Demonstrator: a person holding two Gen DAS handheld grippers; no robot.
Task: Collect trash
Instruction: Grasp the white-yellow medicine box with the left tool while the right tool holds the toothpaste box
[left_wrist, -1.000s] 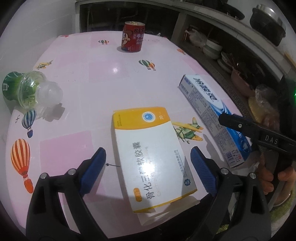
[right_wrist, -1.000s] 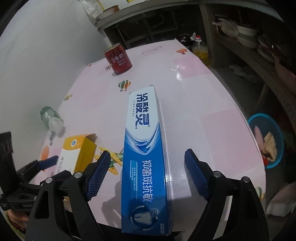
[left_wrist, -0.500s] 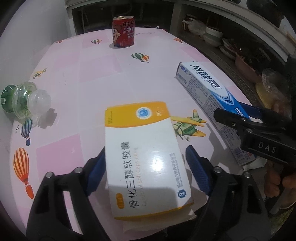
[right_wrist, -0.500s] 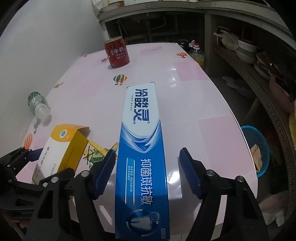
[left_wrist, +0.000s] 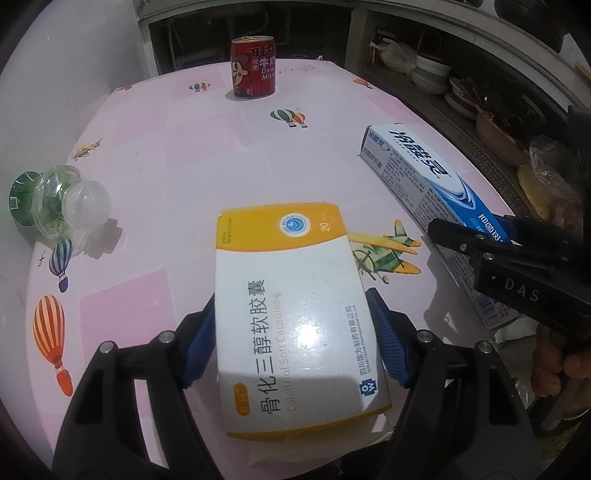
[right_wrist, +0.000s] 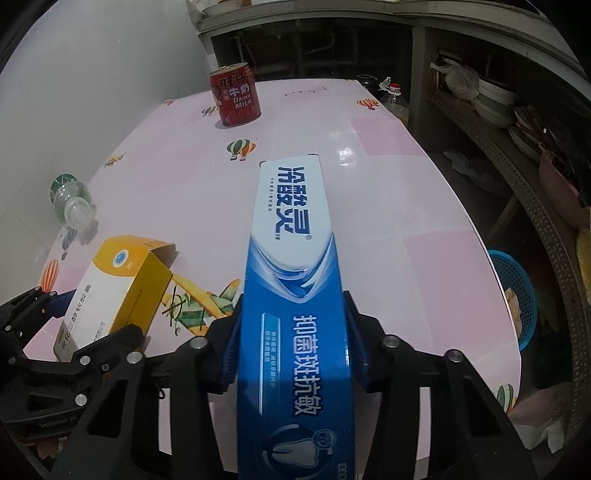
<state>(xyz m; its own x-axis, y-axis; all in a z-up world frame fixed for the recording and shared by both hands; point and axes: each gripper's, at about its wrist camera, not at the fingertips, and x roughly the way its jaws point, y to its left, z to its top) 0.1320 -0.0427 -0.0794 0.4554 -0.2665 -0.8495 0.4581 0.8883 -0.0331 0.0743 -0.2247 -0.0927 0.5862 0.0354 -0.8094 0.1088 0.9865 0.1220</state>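
You've got a pink table (left_wrist: 207, 155) under both grippers, covered in a glossy cloth with paler and darker pink squares and little cartoon prints: hot-air balloons, small planes. It's shiny enough to throw a glare spot near the far right side. The left edge runs along a plain white wall (right_wrist: 92, 85).

Your left gripper (left_wrist: 291, 332) is closing on the yellow-and-white capsule box (left_wrist: 295, 295), which sits between the blue pads; both pads look to be touching its long sides. A bit of white paper pokes out from under the near end of the box. From the right camera you can see the box's far end flap is open.

Your right gripper (right_wrist: 291, 339) is closing too, with the blue toothpaste box (right_wrist: 291, 258) between its pads, pressed at both sides. That box points away from you toward the middle of the table, well apart from the capsule box, with a printed plane between them.

Other stuff on the table: a red milk drink can (left_wrist: 253, 66) standing upright near the far edge, and a clear plastic bottle (left_wrist: 59, 199) with a green label lying on its side by the wall.

Room-wise, behind the table there's a dark open shelf unit, and along the right a long shelf (right_wrist: 517, 147) with stacked bowls, dishes and plastic bags. A bottle of yellowish oil (right_wrist: 395, 99) stands past the far right corner, and a blue plastic basket (right_wrist: 517, 295) sits on the floor to the right.
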